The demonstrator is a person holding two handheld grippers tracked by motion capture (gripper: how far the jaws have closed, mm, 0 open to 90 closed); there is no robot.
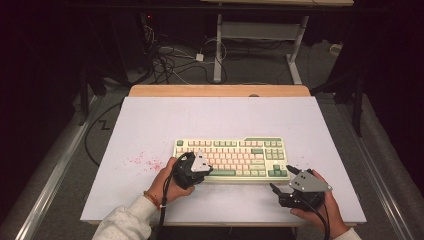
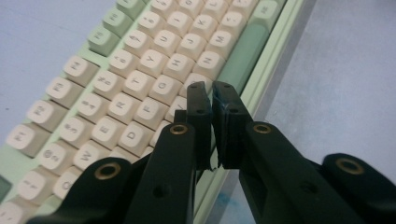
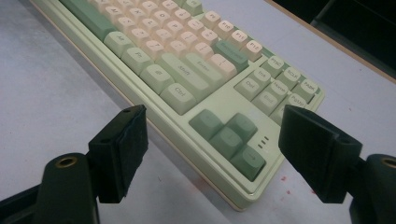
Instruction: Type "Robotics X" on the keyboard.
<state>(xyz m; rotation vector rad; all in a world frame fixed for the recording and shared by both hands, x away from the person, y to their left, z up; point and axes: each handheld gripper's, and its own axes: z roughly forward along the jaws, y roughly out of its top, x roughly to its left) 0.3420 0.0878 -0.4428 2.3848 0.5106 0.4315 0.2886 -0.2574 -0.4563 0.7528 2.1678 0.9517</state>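
Centrally, the table [image 1: 150, 125] carries the keyboard [image 1: 231, 159] toward its near edge. The left gripper [image 1: 192, 169] sits over the keyboard's near-left keys, jaws nearly together with a thin gap, tips above the letter rows. The right gripper [image 1: 281, 176] lies beside the keyboard's near-right corner, jaws wide apart. Red specks [image 1: 145, 162] lie left of the keyboard.

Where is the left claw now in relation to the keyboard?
In the high view, the left claw sits over the near-left part of the keyboard; in the left gripper view its nearly closed jaws hover above the bottom letter row, beside the green space bar.
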